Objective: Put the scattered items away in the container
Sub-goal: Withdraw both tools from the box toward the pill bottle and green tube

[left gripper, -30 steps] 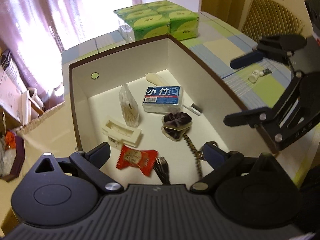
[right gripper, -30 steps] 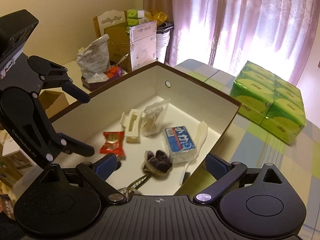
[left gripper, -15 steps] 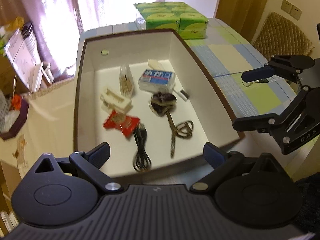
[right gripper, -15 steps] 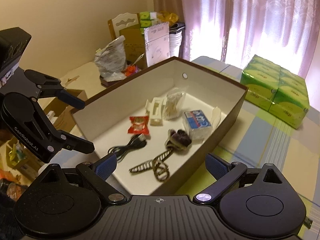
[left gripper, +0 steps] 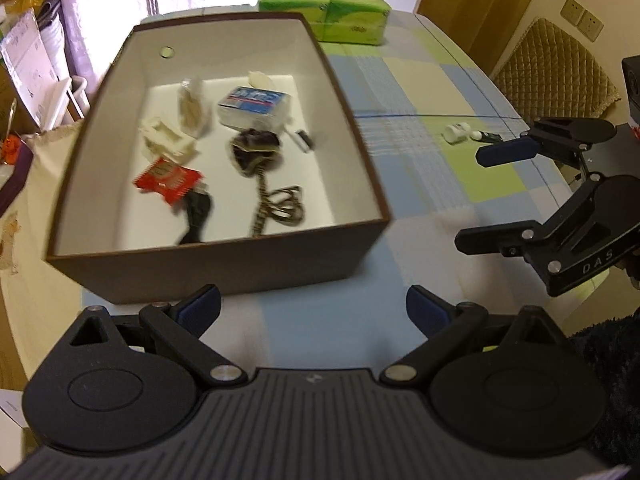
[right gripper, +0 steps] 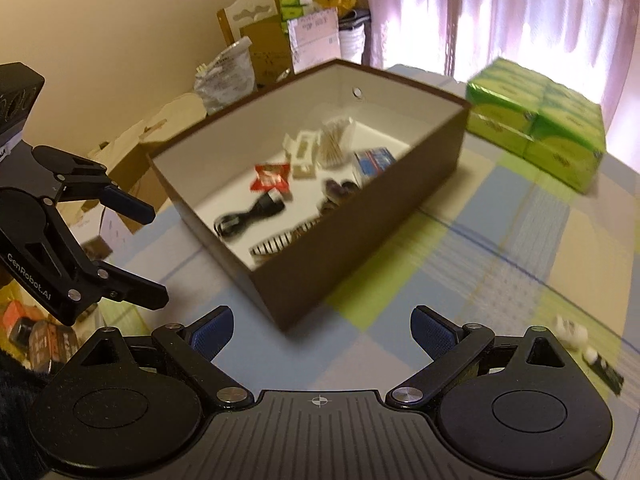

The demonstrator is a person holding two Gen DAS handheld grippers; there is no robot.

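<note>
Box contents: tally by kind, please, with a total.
Cords: 2 (black cable, striped cord)
Packs: 3 (red packet, swab bag, blue pack)
Scrunchie: 1
White plastic pieces: 3 (holder, spoon-like piece, black-tipped stick)
Total: 9

Table (left gripper: 404,92) under a checked blue, green and cream cloth: brown box (left gripper: 224,268) at 11 o'clock of the left view, green tissue packs (left gripper: 324,4) at 12, small white bottle (left gripper: 456,132) and small tube (left gripper: 486,135) at 2.
</note>
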